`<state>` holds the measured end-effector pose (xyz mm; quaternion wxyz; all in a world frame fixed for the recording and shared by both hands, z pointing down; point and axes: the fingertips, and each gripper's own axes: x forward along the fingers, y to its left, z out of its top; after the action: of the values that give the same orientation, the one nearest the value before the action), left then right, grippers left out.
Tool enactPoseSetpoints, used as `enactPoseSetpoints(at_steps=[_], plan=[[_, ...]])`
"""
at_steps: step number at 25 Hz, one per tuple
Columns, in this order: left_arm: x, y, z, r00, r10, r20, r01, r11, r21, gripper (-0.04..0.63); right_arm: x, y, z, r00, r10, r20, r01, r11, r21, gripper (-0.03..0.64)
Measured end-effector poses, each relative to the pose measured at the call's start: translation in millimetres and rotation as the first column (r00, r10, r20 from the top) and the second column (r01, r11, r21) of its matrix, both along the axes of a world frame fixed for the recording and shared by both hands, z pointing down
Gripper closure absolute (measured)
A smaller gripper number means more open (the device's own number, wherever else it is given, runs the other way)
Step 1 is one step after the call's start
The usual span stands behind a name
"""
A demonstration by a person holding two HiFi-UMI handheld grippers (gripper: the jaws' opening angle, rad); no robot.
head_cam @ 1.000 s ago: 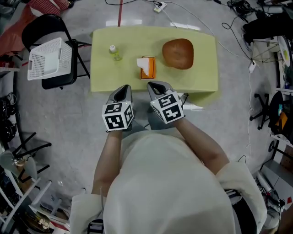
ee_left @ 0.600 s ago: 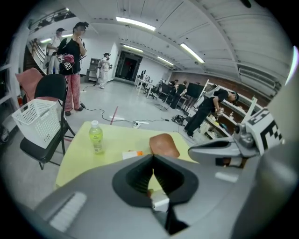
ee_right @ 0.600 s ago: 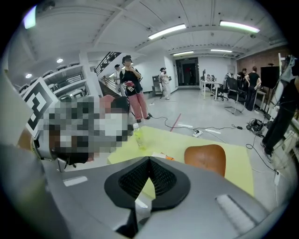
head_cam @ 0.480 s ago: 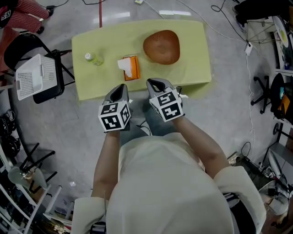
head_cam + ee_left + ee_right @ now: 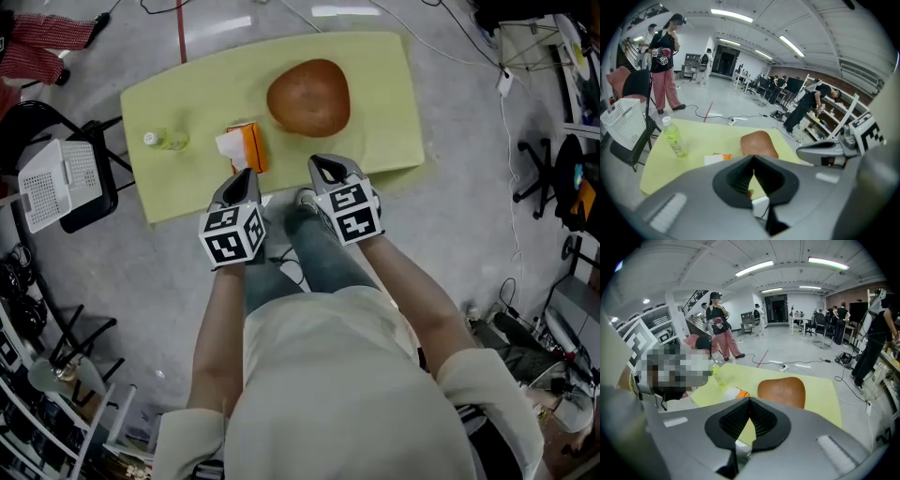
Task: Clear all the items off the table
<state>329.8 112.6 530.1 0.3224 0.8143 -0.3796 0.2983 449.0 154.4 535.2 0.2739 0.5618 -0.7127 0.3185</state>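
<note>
Jaws on the left gripper [image 5: 246, 176] and the right gripper [image 5: 324, 169] were fully closed on nothing, side by side at the near edge of the table [image 5: 389, 122]. Just beyond the left one sat the tissue box [image 5: 246, 148], with the bottle [image 5: 167, 141] to its left and the brown bowl [image 5: 307, 97] farther back. All three were still on the table, so clearing seemed barely begun. The next move likely called for opening a gripper around the tissue box.
</note>
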Motion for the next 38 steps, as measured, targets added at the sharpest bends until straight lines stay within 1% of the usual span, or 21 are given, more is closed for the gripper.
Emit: enactPoseSetpoints(at_steps=[7,15,22,28,29,30,34,36,38], plan=[[30,-17,20,1.000,0.018,0.007,-0.018,1.000,-0.018,0.585,37,-12,21,0.999,0.048,-0.008,-0.048,0.999,-0.025,0.618],[61,-39,45,1.000,0.029,0.011,-0.029,0.999,-0.035,0.586,64,-23,54,0.995,0.096,0.002,-0.096,0.993,-0.069,0.618],[78,-57,81,0.999,0.037,0.023,-0.035,0.997,-0.068,0.585,86,-32,88,0.989,0.146,0.006,-0.145,0.983,-0.111,0.617],[84,-68,114,0.996,0.043,0.073,-0.036,0.995,-0.088,0.584,106,-32,115,0.975,0.222,0.018,-0.218,0.966,-0.136,0.617],[86,-70,120,0.996,0.046,0.080,-0.039,0.995,-0.091,0.574,109,-31,120,0.971,0.237,0.021,-0.232,0.963,-0.140,0.617],[88,-71,126,0.995,0.049,0.086,-0.041,0.995,-0.093,0.542,112,-32,124,0.968,0.251,0.024,-0.245,0.959,-0.145,0.616],[94,-80,148,0.993,0.046,0.111,-0.035,0.995,-0.097,0.510,123,-32,141,0.950,0.310,0.041,-0.299,0.940,-0.167,0.581],[97,-85,158,0.993,0.030,0.112,-0.018,0.994,-0.109,0.483,130,-32,149,0.937,0.345,0.045,-0.333,0.926,-0.175,0.568],[102,-91,167,0.994,0.005,0.109,0.008,0.993,-0.119,0.474,139,-32,155,0.924,0.379,0.047,-0.366,0.913,-0.179,0.548]])
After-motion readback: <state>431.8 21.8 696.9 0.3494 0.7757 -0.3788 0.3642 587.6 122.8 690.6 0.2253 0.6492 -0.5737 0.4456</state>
